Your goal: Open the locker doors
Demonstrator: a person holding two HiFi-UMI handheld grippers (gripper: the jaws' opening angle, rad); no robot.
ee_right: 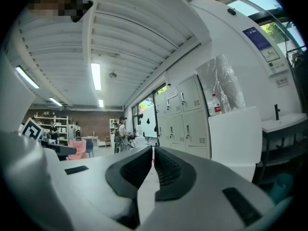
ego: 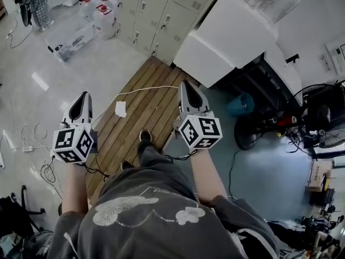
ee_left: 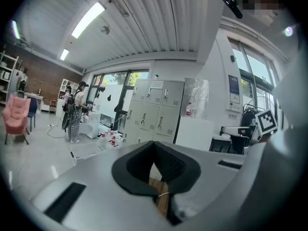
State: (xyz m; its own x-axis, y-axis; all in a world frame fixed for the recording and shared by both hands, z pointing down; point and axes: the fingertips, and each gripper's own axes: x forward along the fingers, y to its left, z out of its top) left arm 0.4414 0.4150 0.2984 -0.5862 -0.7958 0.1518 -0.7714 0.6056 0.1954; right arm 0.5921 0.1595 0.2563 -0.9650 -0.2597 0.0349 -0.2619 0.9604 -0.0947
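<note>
Lockers (ego: 161, 9) sit top centre of your head view, doors shut, well apart from both grippers, which point twd them. L to R: water jugs (ego: 102, 15) on the floor just left of the lockers; your left gripper (ego: 83, 97), jaws together, nothing btwn them; paper scrap (ego: 121, 109) on the wood floor (ego: 145, 107); your right gripper (ego: 187, 88), jaws pressed together too, empty; white cabinet (ego: 226, 42) just right of the lockers; fan (ego: 323, 124) at far right.

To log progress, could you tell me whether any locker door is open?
No, all the locker doors sit shut and flush in the left gripper view.
</note>
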